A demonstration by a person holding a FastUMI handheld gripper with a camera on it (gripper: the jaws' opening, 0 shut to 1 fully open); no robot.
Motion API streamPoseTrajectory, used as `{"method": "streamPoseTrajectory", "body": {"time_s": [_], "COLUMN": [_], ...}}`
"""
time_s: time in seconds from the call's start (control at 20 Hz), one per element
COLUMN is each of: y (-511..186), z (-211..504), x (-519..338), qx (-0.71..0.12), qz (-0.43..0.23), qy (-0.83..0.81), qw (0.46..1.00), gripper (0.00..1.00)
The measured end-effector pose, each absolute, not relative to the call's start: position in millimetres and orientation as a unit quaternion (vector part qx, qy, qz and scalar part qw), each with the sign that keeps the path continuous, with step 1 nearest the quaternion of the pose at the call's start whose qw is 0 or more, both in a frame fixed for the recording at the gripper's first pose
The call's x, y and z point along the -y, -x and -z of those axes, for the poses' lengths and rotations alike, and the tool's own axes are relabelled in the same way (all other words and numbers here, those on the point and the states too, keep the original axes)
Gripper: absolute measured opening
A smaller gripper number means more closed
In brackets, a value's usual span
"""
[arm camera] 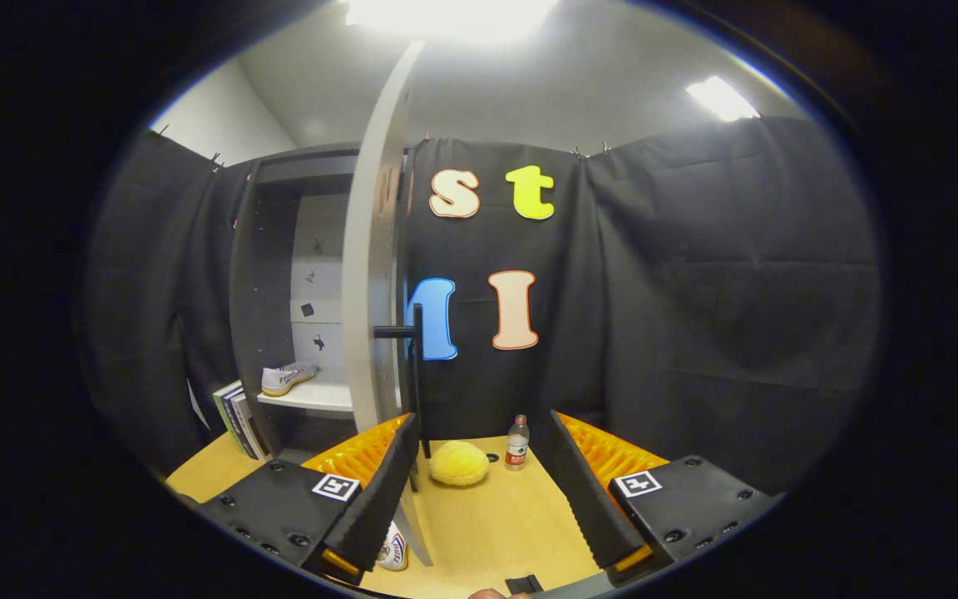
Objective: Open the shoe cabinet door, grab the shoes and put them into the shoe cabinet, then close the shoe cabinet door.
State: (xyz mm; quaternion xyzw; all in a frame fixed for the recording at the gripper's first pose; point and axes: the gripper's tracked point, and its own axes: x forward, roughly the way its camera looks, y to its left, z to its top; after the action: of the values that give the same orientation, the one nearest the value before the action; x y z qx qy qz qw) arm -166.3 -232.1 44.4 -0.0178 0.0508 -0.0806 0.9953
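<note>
Your gripper [479,491] was wide open, holding nothing, its fingers flanking the open cabinet door's [372,274] edge and dark handle [414,349]. Beyond, one shoe [286,378] already sat on the cabinet shelf [313,398]; closing the door seemingly remained.

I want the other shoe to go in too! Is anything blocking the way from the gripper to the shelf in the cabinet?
Yes. The open cabinet door stands edge-on just ahead of the open gripper, and the shelf, holding one shoe, lies beyond and left of it. The gripper would likely need to go around the door's left side.
</note>
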Motion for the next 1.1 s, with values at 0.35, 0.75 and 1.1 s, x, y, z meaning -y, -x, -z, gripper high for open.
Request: {"method": "streamPoseTrajectory", "body": {"time_s": [0.35,0.75,1.1], "y": [173,142,93], "z": [-41,7,113], "x": [145,48,23], "qx": [-0.096,-0.160,-0.257], "qz": [0.024,-0.067,-0.076], "qy": [-0.015,-0.021,0.005], "qw": [0.995,0.985,0.963], "gripper": [0.98,0.98,0.98]}}
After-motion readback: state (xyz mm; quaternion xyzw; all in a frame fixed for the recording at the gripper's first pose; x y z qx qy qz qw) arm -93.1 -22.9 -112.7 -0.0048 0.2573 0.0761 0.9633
